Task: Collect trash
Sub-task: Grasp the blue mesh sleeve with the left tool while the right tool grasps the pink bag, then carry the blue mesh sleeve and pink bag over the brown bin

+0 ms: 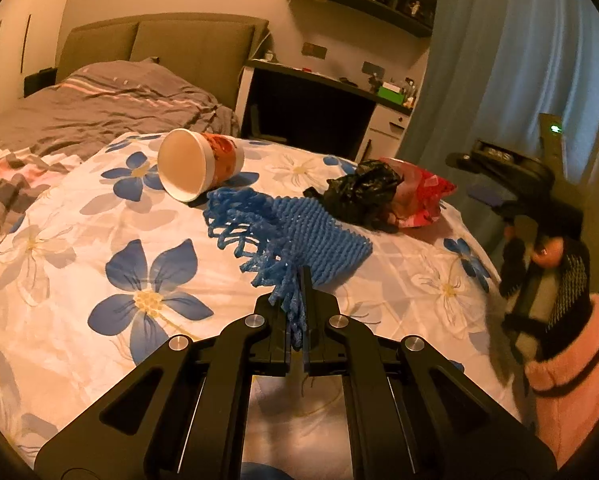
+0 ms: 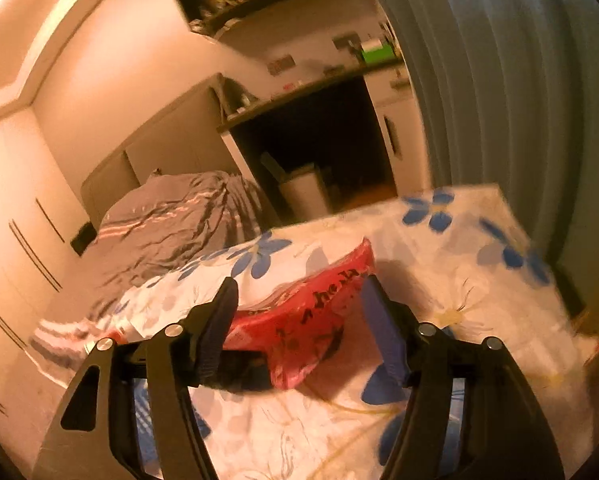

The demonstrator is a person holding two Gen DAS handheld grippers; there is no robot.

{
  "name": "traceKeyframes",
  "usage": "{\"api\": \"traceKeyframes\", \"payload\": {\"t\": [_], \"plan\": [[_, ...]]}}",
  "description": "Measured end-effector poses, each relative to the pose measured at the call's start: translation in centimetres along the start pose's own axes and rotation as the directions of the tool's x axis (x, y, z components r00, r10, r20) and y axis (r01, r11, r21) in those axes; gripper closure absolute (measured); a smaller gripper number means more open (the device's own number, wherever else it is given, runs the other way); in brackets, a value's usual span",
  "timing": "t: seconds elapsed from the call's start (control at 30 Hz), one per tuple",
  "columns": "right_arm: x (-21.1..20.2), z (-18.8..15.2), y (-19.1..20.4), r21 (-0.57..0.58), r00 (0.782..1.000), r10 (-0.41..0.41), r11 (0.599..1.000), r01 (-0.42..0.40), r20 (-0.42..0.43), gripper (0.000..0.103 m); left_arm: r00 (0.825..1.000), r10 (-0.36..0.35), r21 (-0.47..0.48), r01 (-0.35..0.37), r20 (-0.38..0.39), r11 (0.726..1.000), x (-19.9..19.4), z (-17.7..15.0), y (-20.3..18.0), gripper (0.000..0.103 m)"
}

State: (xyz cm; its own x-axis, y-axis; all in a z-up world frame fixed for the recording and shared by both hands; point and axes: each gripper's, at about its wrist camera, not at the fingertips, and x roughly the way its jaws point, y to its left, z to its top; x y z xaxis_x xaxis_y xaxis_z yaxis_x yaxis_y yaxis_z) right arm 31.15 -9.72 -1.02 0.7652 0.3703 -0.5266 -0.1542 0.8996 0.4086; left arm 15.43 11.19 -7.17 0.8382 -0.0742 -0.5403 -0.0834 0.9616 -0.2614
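My left gripper (image 1: 301, 280) is shut on the fringe of a blue foam net (image 1: 299, 232), which trails over the flowered bedspread (image 1: 99, 220). Beyond the net, a white and orange paper cup (image 1: 195, 164) lies on its side. A crumpled black plastic bag (image 1: 359, 196) rests against a red wrapper (image 1: 423, 196). My right gripper (image 1: 469, 178), held by a gloved hand with a pink sleeve (image 1: 571, 360), comes in from the right. In the right wrist view that gripper (image 2: 299, 288) is open, and the red wrapper (image 2: 307, 320) lies between its fingers on the bedspread (image 2: 459, 280).
Grey striped bedding (image 1: 99, 100) and a padded headboard (image 1: 171, 44) lie behind the spread. A dark desk (image 1: 319, 80) stands at the back with a white bin (image 2: 303, 196) beneath it. A blue curtain (image 1: 519, 60) hangs on the right, and wardrobe doors (image 2: 15, 220) are on the left.
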Motion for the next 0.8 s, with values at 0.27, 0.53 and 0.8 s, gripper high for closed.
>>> {"api": "traceKeyframes", "payload": {"t": [0.27, 0.53, 0.8], "plan": [[1.9, -0.1, -1.3, 0.147, 0.991, 0.095, 0.986, -0.081, -0.092, 0.073, 1.000, -0.002, 0.005, 0.002, -0.005, 1.000, 0.2, -0.1, 0.0, 0.101], [0.4, -0.3, -2.2, 0.160, 0.991, 0.113, 0.982, -0.101, -0.067, 0.100, 1.000, -0.006, 0.006, 0.006, 0.000, 1.000, -0.1, -0.2, -0.1, 0.100], [-3.7, -0.1, -3.1, 0.116, 0.996, 0.090, 0.989, -0.090, 0.009, 0.101, 1.000, -0.009, 0.009, 0.009, 0.021, 1.000, -1.1, -0.1, -0.8, 0.101]]}}
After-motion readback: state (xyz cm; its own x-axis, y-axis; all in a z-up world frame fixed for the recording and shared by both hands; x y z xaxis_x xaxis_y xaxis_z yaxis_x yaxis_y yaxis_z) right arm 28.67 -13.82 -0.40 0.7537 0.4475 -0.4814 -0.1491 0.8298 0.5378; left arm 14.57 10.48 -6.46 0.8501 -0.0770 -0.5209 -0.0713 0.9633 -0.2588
